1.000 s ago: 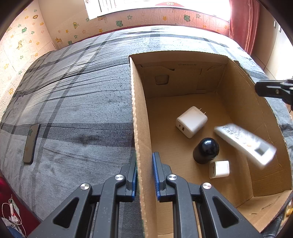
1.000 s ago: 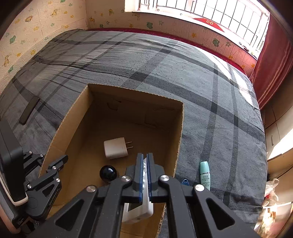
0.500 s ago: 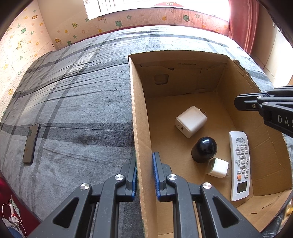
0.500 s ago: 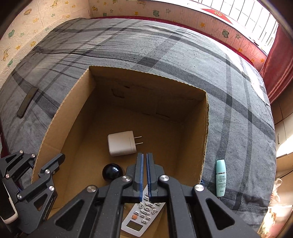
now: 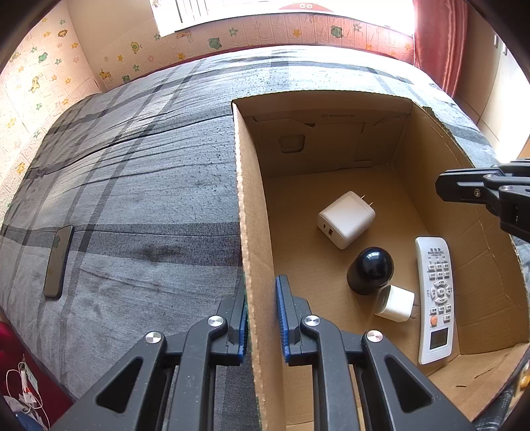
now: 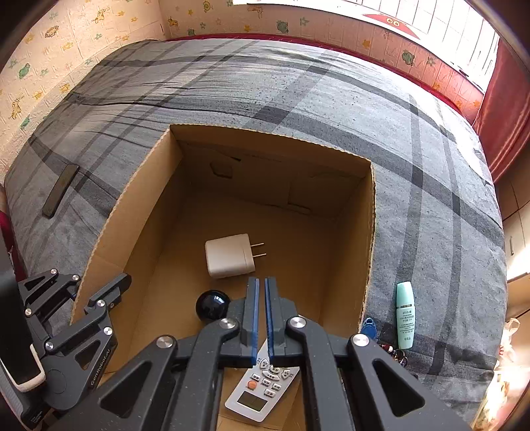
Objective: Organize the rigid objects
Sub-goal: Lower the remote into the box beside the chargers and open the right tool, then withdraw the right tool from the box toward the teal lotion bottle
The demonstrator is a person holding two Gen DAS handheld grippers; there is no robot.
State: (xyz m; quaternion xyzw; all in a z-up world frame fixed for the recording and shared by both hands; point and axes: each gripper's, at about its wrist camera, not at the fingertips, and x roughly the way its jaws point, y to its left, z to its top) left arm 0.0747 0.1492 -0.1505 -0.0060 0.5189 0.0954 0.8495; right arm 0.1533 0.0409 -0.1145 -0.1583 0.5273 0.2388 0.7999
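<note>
Cardboard box point(image 5: 246, 238) on bed: remote point(image 5: 436, 298), 2 chargers, black ball. Left hand-held gripper point(image 5: 261, 315) clamps box wall. Right hand-held gripper point(image 6: 260, 318) closed, empty.

A grey plaid bedspread point(image 5: 139, 185) is spread wide, and it serves as the landmark. Beyond its far edge, a cartoon-patterned wall panel point(image 5: 265, 33) and a window point(image 6: 414, 13) are seen. A red curtain point(image 6: 503, 109) is hung past its right far corner. White cables point(image 5: 23, 388) are seen below its near left edge.
</note>
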